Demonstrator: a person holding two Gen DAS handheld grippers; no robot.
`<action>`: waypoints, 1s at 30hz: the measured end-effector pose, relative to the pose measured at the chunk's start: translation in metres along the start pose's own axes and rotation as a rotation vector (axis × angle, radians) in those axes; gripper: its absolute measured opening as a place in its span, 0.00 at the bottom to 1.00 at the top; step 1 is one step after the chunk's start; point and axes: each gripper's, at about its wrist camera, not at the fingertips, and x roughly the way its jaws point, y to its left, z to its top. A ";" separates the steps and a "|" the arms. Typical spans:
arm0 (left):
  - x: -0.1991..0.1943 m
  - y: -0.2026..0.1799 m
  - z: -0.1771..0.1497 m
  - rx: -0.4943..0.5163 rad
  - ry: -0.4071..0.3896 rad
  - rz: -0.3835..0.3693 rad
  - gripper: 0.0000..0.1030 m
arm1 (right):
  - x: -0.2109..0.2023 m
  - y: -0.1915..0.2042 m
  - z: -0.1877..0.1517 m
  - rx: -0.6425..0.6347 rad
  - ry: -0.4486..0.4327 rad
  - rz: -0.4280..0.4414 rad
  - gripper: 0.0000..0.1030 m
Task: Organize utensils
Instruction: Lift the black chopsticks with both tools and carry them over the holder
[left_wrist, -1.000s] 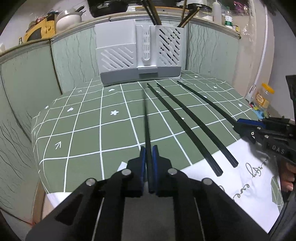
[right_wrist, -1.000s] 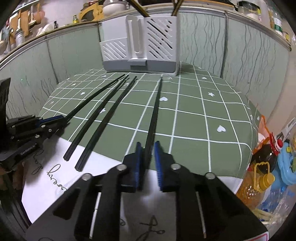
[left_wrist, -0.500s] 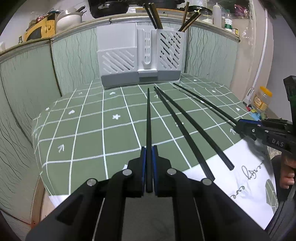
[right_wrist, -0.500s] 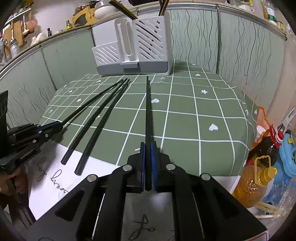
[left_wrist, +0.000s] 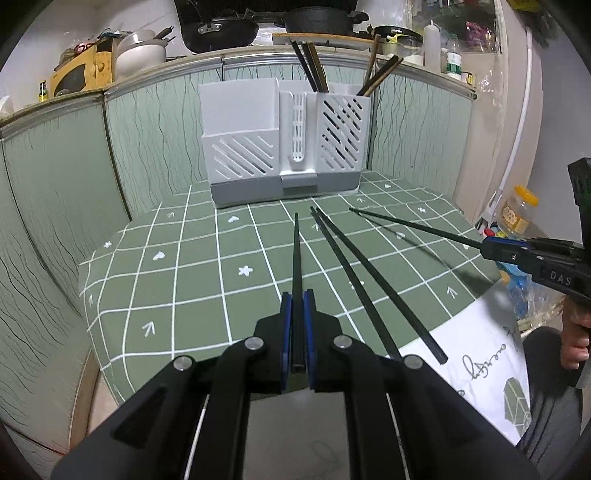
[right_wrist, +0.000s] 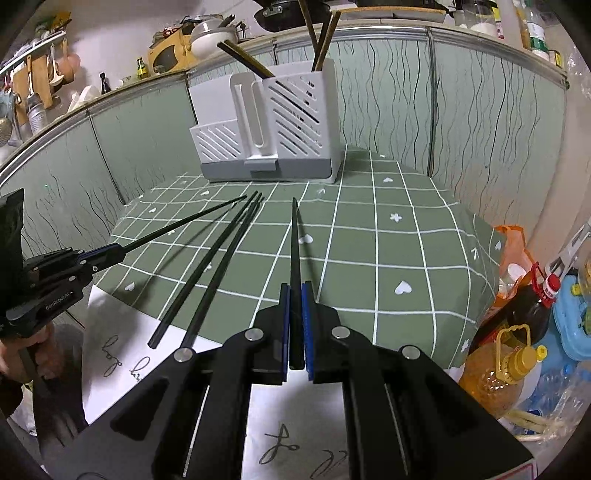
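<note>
My left gripper (left_wrist: 297, 295) is shut on a black chopstick (left_wrist: 296, 251) that points toward the white utensil holder (left_wrist: 284, 147) at the back of the table. My right gripper (right_wrist: 294, 288) is shut on another black chopstick (right_wrist: 294, 240), held above the table. Each gripper shows in the other's view: the right gripper (left_wrist: 487, 246) at the right edge, the left gripper (right_wrist: 118, 251) at the left edge. Two more black chopsticks (left_wrist: 362, 280) lie side by side on the green checked cloth between the grippers. The holder's right compartment has several chopsticks (left_wrist: 314, 70) standing in it.
A white printed sheet (left_wrist: 476, 369) covers the table's near edge. Oil bottles (right_wrist: 498, 369) and bags stand off the table's right side. Green panels wall the table at the back and sides, with pots and bowls (left_wrist: 140, 55) on the ledge above.
Both grippers have lifted their chopsticks off the cloth and risen, tips now pointing toward the holder. The right jaws, still slightly apart a second ago, have clamped shut. The two loose chopsticks have not moved.
</note>
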 end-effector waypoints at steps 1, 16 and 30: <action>-0.001 0.000 0.002 -0.002 -0.002 0.000 0.06 | -0.002 0.000 0.002 0.001 -0.005 0.001 0.06; -0.029 0.011 0.050 -0.005 -0.041 -0.037 0.06 | -0.029 0.003 0.041 -0.017 -0.072 0.039 0.06; -0.048 0.008 0.086 0.030 -0.080 -0.068 0.06 | -0.047 0.011 0.080 -0.050 -0.115 0.058 0.06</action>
